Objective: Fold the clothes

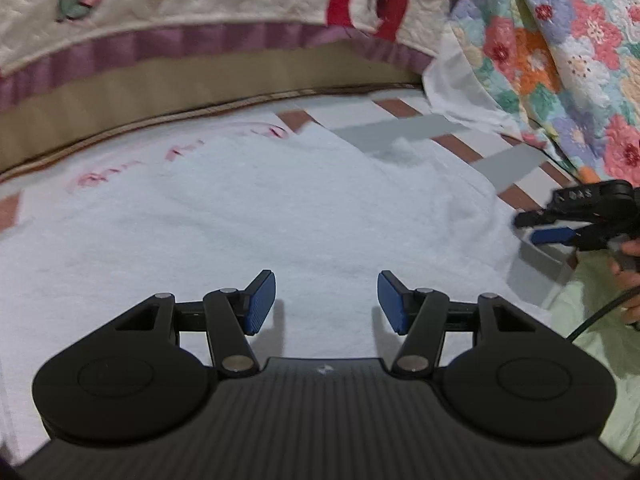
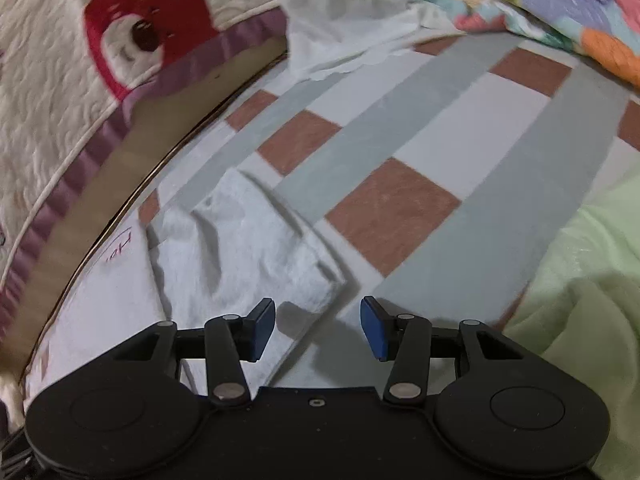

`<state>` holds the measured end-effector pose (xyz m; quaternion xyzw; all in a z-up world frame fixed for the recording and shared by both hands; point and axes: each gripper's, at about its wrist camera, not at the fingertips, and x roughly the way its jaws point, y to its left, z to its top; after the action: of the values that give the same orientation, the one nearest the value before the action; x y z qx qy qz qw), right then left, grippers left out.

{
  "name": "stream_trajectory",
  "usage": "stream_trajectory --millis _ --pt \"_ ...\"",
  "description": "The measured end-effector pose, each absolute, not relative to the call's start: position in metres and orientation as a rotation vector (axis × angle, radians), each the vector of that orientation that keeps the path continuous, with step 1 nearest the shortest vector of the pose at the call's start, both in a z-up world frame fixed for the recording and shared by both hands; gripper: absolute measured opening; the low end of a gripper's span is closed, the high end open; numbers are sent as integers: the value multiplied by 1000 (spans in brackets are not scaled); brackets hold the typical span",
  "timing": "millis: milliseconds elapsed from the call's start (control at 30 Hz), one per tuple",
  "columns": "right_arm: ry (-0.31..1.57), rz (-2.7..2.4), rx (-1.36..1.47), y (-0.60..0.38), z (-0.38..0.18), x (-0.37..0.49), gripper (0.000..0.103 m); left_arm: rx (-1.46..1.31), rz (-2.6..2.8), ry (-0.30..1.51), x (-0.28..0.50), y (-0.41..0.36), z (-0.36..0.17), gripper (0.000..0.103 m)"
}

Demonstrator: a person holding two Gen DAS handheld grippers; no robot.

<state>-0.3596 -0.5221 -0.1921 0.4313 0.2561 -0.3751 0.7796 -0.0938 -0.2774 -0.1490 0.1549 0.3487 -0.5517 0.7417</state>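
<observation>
The left gripper [image 1: 326,300] is hovering with its blue-padded fingers [image 1: 262,300] spread wide apart, gripping nothing, directly over the middle of a white garment [image 1: 240,216] that is lying spread flat on the checked bedsheet [image 2: 420,152]. Faint red lettering [image 1: 176,152] is showing on the far part of that garment, near the tan bed edge [image 1: 160,96]. The right gripper [image 2: 318,328] is also holding its fingers [image 2: 374,328] well apart and empty, hanging over the garment's right corner, where the cloth is lying rumpled and doubled onto the sheet's brown, grey and white squares. Seen from the left wrist, a hand [image 1: 628,272] is gripping the right tool at the garment's right edge. Beyond the garment, a cream quilt with a red bear [image 2: 148,36] is draping over the bed edge, a floral quilt [image 1: 560,60] is lying to its right, and pale green cloth [image 2: 580,280] is sitting right of the garment.
</observation>
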Motion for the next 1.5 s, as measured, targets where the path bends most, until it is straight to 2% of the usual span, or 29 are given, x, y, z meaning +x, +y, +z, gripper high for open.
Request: stream_trajectory --millis 67,100,133,167,233,400,600,733,800,967,1067,1133,1167,1200,1267,1367,1500 --pt "471 -761 911 -525 -199 -353 62 347 -1213 772 -99 -286 -155 56" --pt "434 -721 901 -527 -203 -349 36 347 -1213 777 -102 -289 -158 56" --pt "398 -680 889 -529 -208 -345 2 352 -1206 779 -104 -292 -160 56" --pt "384 -675 881 -529 -208 -346 6 364 -1196 781 -106 -295 -163 56" --pt "370 -687 867 -528 -204 -352 5 421 -1148 781 -107 -298 -168 56" --pt "336 -715 832 -525 -193 -365 5 360 -1148 846 -91 -287 -175 56" --pt "425 -668 559 -497 -173 -331 6 281 -1154 894 -83 -282 -174 56" --pt "435 -388 294 -446 -139 -290 6 174 -1126 915 -68 -270 -170 57" --pt "534 -232 220 -422 -143 -268 5 91 -1096 923 -57 -260 -173 62" --pt "730 -192 81 -395 -183 -252 6 -26 -1054 981 -37 -245 -181 62" --pt "778 -194 38 -394 -193 -253 10 -19 -1067 980 -41 -249 -180 63" --pt "795 -143 58 -393 -189 -260 22 -18 -1075 999 -44 -253 -182 63" --pt "803 -112 94 -395 -188 -265 33 -17 -1077 1005 -45 -253 -181 63" --pt "810 -79 138 -397 -187 -270 36 -14 -1083 1005 -47 -252 -181 63" --pt "824 -13 225 -401 -185 -280 38 0 -1091 997 -50 -254 -179 63" --pt "738 165 567 -422 -186 -301 38 29 -1089 991 -53 -254 -176 63" --pt "610 -37 699 -463 -177 -320 45 89 -1092 1000 -62 -249 -170 63"
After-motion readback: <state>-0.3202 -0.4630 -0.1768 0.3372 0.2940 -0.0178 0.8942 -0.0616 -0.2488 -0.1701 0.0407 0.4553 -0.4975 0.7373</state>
